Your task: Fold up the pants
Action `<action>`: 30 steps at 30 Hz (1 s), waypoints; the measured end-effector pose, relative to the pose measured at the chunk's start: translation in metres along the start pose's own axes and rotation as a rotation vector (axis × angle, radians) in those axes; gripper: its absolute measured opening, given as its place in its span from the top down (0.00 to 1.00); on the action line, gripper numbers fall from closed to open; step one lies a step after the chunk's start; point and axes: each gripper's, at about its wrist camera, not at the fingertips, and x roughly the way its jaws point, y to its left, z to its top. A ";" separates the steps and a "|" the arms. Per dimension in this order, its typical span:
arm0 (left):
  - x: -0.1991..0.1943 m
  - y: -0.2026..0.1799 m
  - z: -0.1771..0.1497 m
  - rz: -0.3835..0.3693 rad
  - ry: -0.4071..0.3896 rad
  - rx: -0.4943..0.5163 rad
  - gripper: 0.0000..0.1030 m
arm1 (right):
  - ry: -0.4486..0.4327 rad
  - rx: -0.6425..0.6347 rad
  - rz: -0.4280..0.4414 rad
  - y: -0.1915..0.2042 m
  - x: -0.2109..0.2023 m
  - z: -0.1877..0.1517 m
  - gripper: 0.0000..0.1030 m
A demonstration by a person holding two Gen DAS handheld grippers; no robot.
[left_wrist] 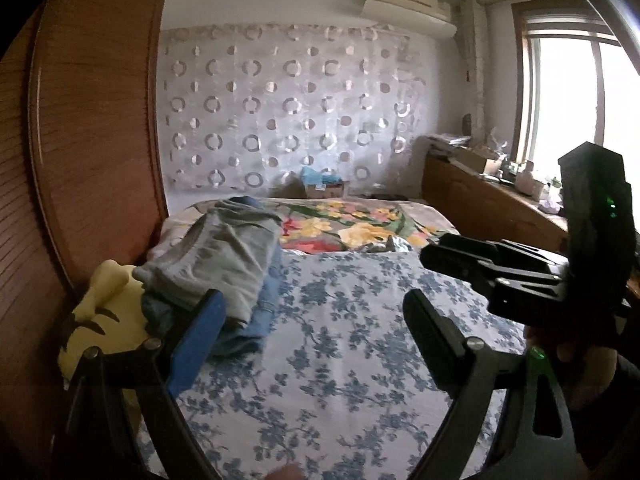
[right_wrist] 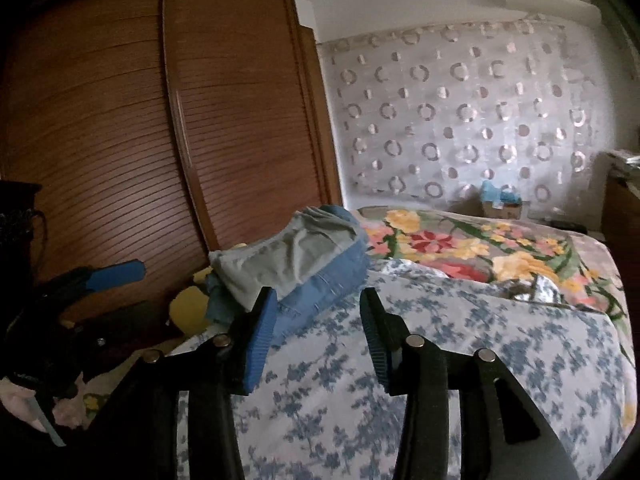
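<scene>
Grey pants [left_wrist: 224, 256] looking like soft matt cotton, creased, lying over blue denim [right_wrist: 324, 284]. Bedsheet [left_wrist: 340, 340] showing smooth printed cloth. Wardrobe [right_wrist: 168, 120] showing ribbed, semi-gloss wood. Gripper pads [right_wrist: 260, 340] showing ridged blue rubber.

A louvred wooden wardrobe [right_wrist: 160, 140] flanks the bed [left_wrist: 340, 360]; daylight floods the window [left_wrist: 568, 92].

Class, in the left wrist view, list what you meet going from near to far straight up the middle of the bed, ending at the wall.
blue floral sheet → bright flower blanket → cardboard box → circle-patterned curtain
</scene>
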 end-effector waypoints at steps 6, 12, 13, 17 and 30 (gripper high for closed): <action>-0.007 -0.015 -0.008 -0.038 0.001 0.013 0.12 | 0.009 0.021 -0.068 0.003 -0.023 -0.015 0.49; -0.010 -0.033 -0.017 -0.061 0.017 0.035 0.12 | 0.019 0.058 -0.138 0.003 -0.046 -0.028 0.39; -0.011 -0.037 -0.019 -0.062 0.018 0.041 0.12 | 0.021 0.064 -0.156 0.002 -0.050 -0.031 0.36; -0.014 -0.047 -0.024 -0.073 0.024 0.046 0.12 | 0.015 0.084 -0.218 0.003 -0.059 -0.035 0.23; -0.013 -0.082 -0.036 -0.116 0.046 0.070 0.12 | -0.021 0.142 -0.340 0.013 -0.097 -0.050 0.19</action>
